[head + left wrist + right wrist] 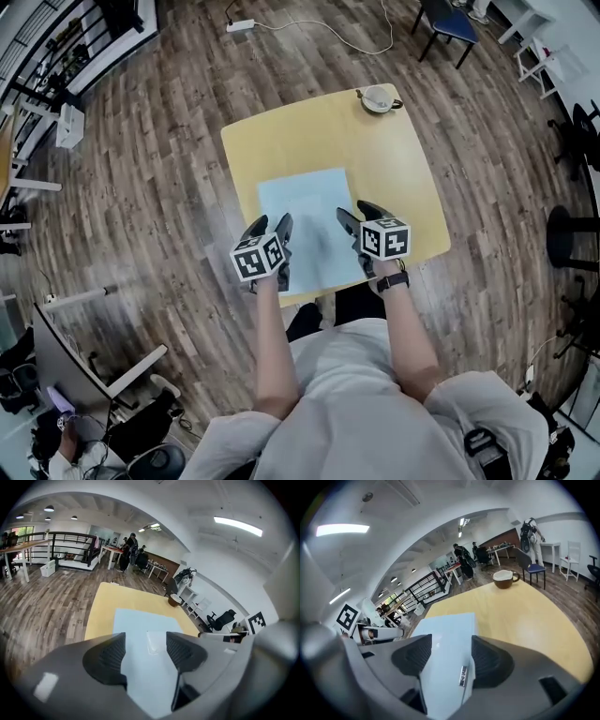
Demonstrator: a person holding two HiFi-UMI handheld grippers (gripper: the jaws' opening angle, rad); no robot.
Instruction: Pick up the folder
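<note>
hovering over the blue folder (305,202), left gripper (270,225) and right gripper (356,211) hold jaws apart, empty.

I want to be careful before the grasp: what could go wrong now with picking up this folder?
1. The folder lies flat on the table; the open fingers of the left gripper and right gripper may slide over it or push it away.
2. Both grippers are at its near edge, so the far part may sag or fall open when lifted.
</note>
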